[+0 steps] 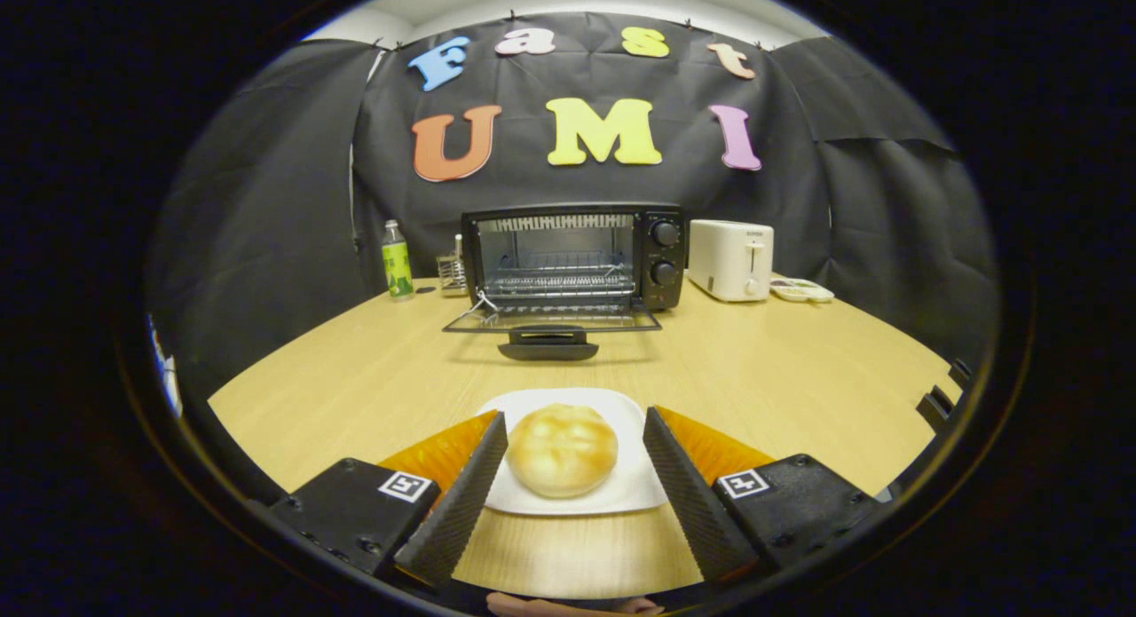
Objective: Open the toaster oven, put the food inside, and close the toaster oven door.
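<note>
One bun [561, 448] btwn open gripper [575, 431] fingers.

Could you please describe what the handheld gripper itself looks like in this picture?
The gripper has two wedge-shaped fingers with finely ribbed inner faces. Each finger sits on a black block body with visible screws, and each block carries a small square black-and-white marker. No cables are visible.

Table [373, 377] toward toaster oven [572, 257]: bare — open passage.
Dropped door [552, 320]: juts forward, blocking low approach.
Oven mouth: open.
Flanks: toaster [730, 259], bottle [397, 260].
</note>
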### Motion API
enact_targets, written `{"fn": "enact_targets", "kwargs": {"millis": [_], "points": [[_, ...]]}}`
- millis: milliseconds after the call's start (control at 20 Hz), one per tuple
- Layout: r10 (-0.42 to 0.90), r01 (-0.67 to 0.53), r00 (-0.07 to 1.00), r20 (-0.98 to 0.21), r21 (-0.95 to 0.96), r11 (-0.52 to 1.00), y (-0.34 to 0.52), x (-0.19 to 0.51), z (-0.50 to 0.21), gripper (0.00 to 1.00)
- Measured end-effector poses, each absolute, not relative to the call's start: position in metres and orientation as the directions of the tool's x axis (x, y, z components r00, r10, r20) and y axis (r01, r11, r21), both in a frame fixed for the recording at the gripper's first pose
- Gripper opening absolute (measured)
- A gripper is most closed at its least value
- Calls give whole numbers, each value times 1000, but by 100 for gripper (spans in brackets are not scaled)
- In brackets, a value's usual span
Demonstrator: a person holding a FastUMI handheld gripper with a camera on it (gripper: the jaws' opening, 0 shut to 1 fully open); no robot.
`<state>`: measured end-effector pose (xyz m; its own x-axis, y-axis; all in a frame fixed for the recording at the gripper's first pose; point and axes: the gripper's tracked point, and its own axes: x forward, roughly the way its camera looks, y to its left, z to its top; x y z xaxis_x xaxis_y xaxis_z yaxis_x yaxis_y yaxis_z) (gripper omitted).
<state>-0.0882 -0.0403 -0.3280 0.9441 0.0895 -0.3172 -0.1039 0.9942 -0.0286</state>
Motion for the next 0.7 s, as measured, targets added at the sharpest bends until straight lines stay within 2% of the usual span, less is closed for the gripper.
{"fn": "enact_targets", "kwargs": {"millis": [550, 700], "points": [[83, -93, 919, -385, -8, 996, -33, -73, -358, 100], [54, -59, 922, -384, 1, 998, -43, -69, -356, 96]]}}
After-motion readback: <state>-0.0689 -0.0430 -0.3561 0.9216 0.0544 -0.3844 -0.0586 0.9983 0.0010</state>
